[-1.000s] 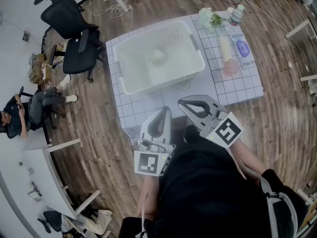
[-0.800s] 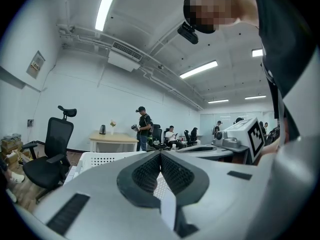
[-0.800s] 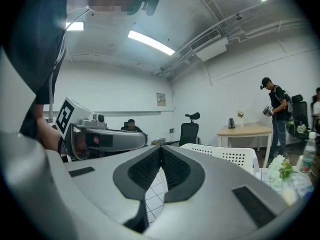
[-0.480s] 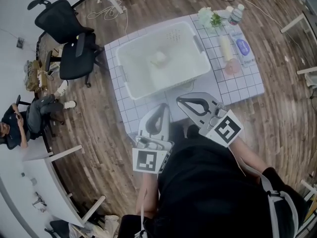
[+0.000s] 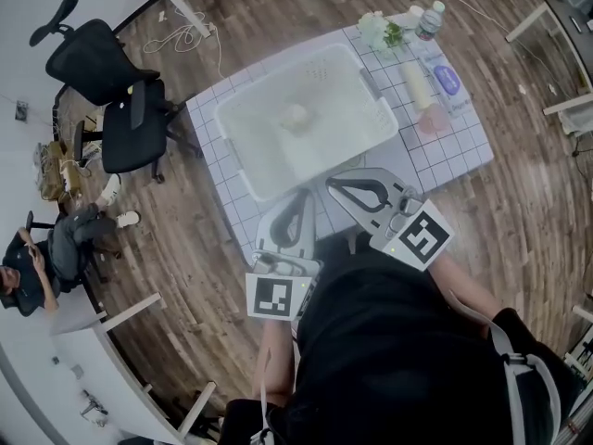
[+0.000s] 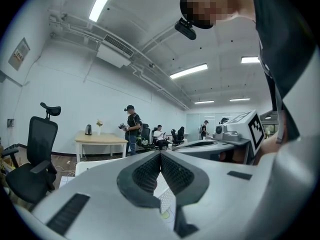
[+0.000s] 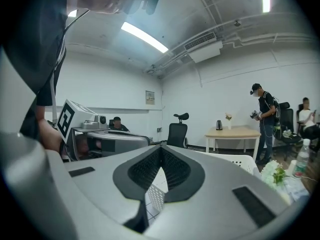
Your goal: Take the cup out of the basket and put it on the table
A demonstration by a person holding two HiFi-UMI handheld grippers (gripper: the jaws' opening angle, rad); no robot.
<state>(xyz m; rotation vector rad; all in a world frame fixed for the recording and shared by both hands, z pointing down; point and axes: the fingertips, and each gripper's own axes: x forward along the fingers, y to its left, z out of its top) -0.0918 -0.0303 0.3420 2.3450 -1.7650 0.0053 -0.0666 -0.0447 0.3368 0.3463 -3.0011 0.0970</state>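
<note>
cup (image 5: 295, 114) lay inside the white basket (image 5: 347, 123), near its middle | basket stood on the gridded table (image 5: 445, 151) | left tongs (image 5: 300, 197) were closed tip to tip, gripping nothing, over the table's near edge, just short of the basket | right tongs (image 5: 332, 187) were likewise closed and empty, close beside the left
</note>
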